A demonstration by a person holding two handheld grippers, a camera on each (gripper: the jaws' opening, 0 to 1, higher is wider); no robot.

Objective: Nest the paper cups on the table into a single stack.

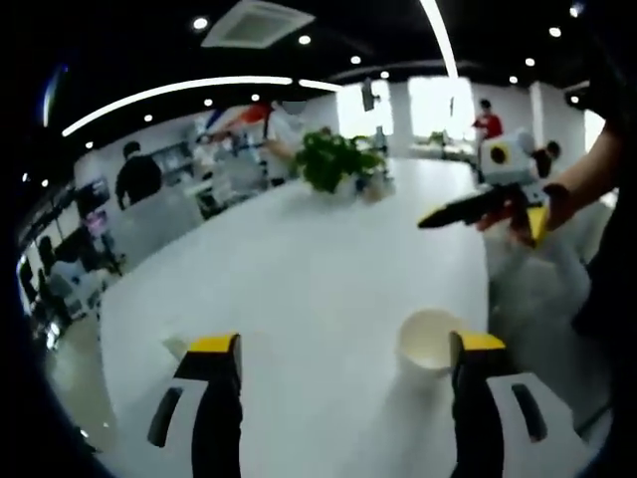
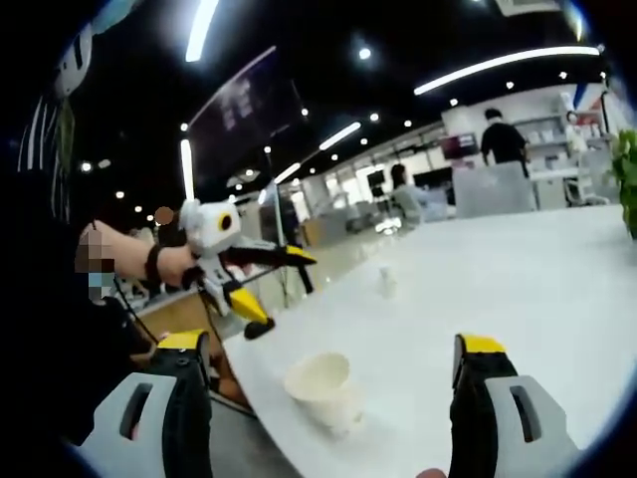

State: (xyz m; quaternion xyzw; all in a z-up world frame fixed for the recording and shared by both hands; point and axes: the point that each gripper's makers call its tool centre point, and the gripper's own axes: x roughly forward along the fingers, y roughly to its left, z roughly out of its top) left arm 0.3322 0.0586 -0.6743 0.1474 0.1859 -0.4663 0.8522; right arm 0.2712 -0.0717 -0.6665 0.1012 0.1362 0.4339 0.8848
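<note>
Left gripper (image 1: 343,370), jaws released and empty, has the nearest paper cup (image 1: 428,342) upright on the bench (image 1: 318,269) just inside its right jaw, apparently lined up for grasping; right gripper (image 2: 333,373) likewise spread, straddling that cup.

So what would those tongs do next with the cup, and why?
Probably ease the left tongs forward and right to straddle the white paper cup. Their jaws stand open and empty, the cup sits upright on the white table near the right jaw, and another small cup waits farther off.
</note>
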